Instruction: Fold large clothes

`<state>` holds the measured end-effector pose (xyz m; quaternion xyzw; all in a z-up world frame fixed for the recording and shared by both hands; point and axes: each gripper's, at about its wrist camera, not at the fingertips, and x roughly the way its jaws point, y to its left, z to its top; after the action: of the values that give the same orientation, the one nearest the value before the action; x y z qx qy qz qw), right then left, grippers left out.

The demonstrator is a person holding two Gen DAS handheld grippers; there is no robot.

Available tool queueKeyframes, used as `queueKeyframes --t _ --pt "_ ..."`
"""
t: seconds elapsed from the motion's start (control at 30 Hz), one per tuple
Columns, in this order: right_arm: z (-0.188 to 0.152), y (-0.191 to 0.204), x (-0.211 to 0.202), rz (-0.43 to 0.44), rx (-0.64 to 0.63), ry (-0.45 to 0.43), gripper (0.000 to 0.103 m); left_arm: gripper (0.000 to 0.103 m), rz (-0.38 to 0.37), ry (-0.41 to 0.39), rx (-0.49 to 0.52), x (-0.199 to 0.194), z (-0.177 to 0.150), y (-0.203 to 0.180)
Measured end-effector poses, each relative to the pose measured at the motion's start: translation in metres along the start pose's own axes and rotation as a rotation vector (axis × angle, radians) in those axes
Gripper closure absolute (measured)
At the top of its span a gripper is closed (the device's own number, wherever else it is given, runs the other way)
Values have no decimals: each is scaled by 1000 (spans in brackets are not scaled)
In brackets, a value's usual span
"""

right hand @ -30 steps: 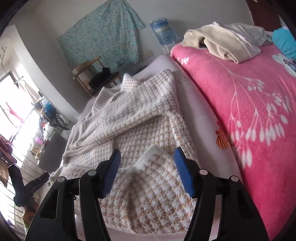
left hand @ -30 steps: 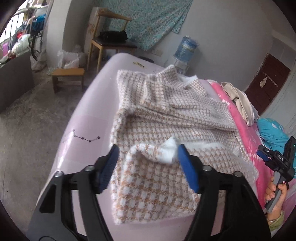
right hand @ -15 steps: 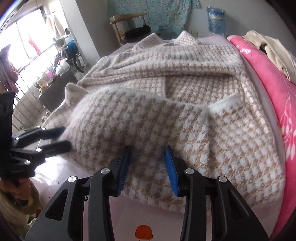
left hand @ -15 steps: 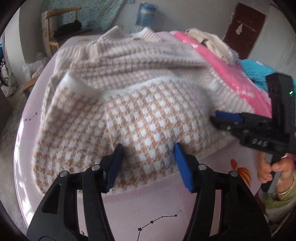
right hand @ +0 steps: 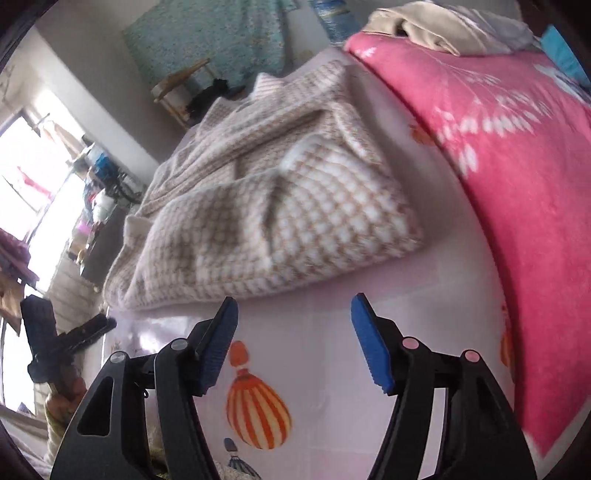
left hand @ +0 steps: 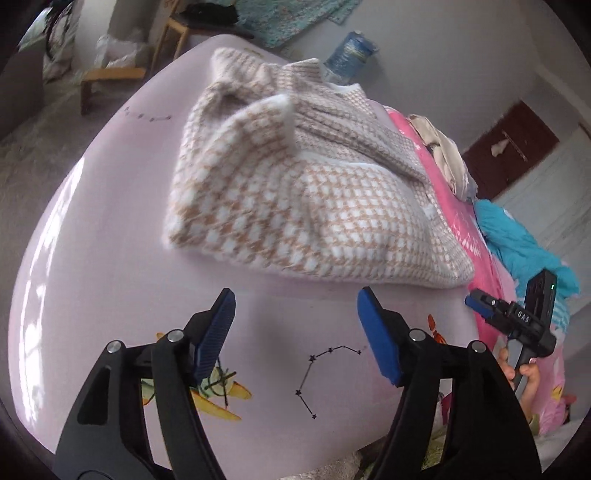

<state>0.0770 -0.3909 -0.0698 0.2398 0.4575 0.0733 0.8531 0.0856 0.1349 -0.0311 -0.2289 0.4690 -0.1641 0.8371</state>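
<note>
A tan and white houndstooth knit garment (left hand: 295,192) lies folded over on the pale lilac bed sheet (left hand: 110,258), its near edge doubled back onto itself. It also shows in the right wrist view (right hand: 280,206). My left gripper (left hand: 295,310) is open and empty, just short of the garment's near fold. My right gripper (right hand: 293,314) is open and empty, also just short of the near fold. The right gripper shows at the right edge of the left wrist view (left hand: 476,301), and the left gripper at the left edge of the right wrist view (right hand: 99,325).
A pink flowered blanket (right hand: 498,147) covers the bed to the right of the garment, with a pile of cream clothes (right hand: 424,29) and a turquoise cloth (left hand: 517,240) on it. A wooden chair (right hand: 177,92), a stool (left hand: 107,77) and a water bottle (left hand: 351,51) stand beyond the bed.
Both grippers have let go of the garment and drawn back toward the near edge of the bed, jaws opened wider. The folded-over part now rests on the garment.
</note>
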Motion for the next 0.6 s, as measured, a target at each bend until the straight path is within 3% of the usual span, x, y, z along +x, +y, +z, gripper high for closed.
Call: queueKeyframes --t 0.1,0.27,0.33,0.43,0.53,0.57,0.6 --pt "7 -18 10 3 125 -40 41 38 -78 -45 -155 6 7 23" --pt "13 -20 22 -26 258 -189 40 38 -51 -148 -236 12 20 27" --pt "17 -11 29 -70 259 -241 40 40 -4 -184 -220 15 23 21" --pt "22 11 41 -179 180 -277 41 54 189 -217 -103 27 26 -3" --pt "29 21 52 -243 95 -253 75 82 286 -223 4 34 30 -16" --pt "30 22 49 -236 83 -245 83 85 303 -228 49 33 31 -23" --pt "31 27 42 -244 54 -254 85 89 323 -241 89 28 30 -30"
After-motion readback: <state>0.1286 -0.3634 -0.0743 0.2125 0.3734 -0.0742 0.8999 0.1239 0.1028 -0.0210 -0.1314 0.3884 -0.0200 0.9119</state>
